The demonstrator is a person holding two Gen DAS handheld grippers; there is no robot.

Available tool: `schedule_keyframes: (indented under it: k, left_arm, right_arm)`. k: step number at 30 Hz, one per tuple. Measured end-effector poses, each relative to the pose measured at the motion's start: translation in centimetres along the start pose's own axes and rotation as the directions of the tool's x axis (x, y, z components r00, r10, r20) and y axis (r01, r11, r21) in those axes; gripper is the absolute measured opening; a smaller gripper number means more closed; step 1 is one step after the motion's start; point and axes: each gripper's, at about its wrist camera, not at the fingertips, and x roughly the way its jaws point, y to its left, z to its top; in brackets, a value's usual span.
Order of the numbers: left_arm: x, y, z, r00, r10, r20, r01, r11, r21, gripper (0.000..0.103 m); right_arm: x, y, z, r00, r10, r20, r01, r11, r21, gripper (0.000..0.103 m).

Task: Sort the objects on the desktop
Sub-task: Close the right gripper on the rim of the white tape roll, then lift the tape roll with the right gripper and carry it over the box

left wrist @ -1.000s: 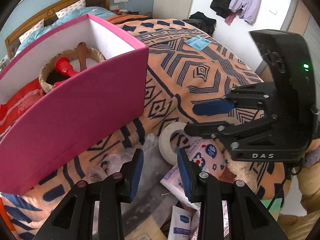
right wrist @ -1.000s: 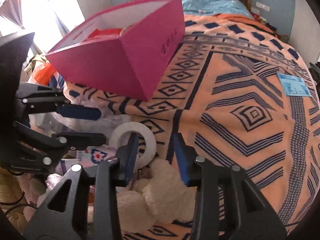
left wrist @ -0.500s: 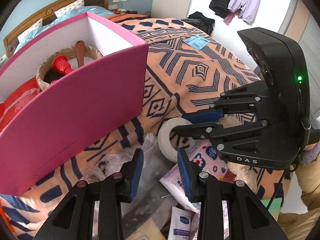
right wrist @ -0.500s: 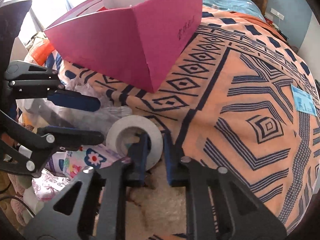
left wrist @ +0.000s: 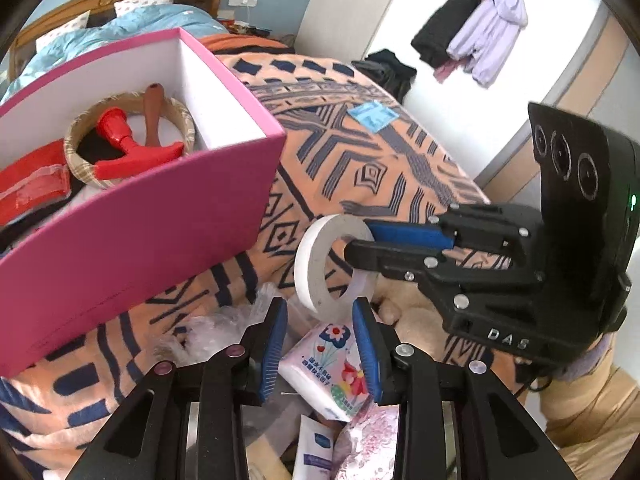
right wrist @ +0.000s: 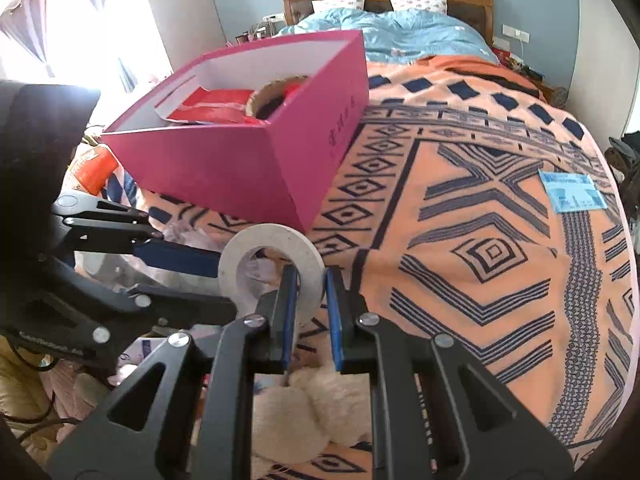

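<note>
The right gripper (right wrist: 311,312) clamps the rim of the white tape roll (right wrist: 272,258), held at lower centre of the right wrist view below the pink box (right wrist: 248,168). The left gripper (left wrist: 320,344), at the bottom of its own view, is narrowing over a tissue pack (left wrist: 330,364) without touching it.

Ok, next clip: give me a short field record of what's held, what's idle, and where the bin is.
held item: tape roll, lifted off the pile
holder: right gripper, one finger through the roll's hole
idle: left gripper, nothing between its jaws, above tissue pack
bin: pink box on patterned blanket
bin contents: woven ring, red tool
</note>
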Motion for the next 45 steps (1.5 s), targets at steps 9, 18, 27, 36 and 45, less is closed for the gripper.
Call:
schedule_keyframes:
  k: [9, 18, 27, 36, 45]
  left_arm:
    - [-3.3, 1.5, 0.5, 0.996, 0.003, 0.089, 0.002, 0.999, -0.054, 0.029]
    - [-5.6, 2.0, 1.7, 0.987, 0.052, 0.153, -0.043, 0.997, -0.064, 0.029]
    - [-6.8, 3.2, 2.9, 0.978, 0.102, 0.18, -0.088, 0.993, -0.083, 0.029]
    - [-7.2, 5.0, 3.9, 0.971, 0.132, 0.199, -0.11, 0.987, -0.119, 0.029]
    - [-7.1, 6.6, 5.5, 0.967, 0.162, 0.197, -0.135, 0.981, -0.14, 0.029]
  right_arm:
    - [-1.2, 1.7, 1.8, 0.997, 0.038, 0.066, -0.037, 0.999, -0.012, 0.016]
    - [-1.9, 3.2, 4.3, 0.991, 0.075, 0.11, -0.07, 0.997, -0.044, 0.017]
    - [-1.3, 4.3, 7.2, 0.987, 0.109, 0.122, -0.099, 0.992, -0.079, 0.017]
    - [-0.3, 5.0, 9.3, 0.987, 0.108, 0.117, -0.096, 0.99, -0.107, 0.017]
    - [1.2, 4.5, 11.5, 0.988, 0.116, 0.102, -0.108, 0.991, -0.085, 0.017]
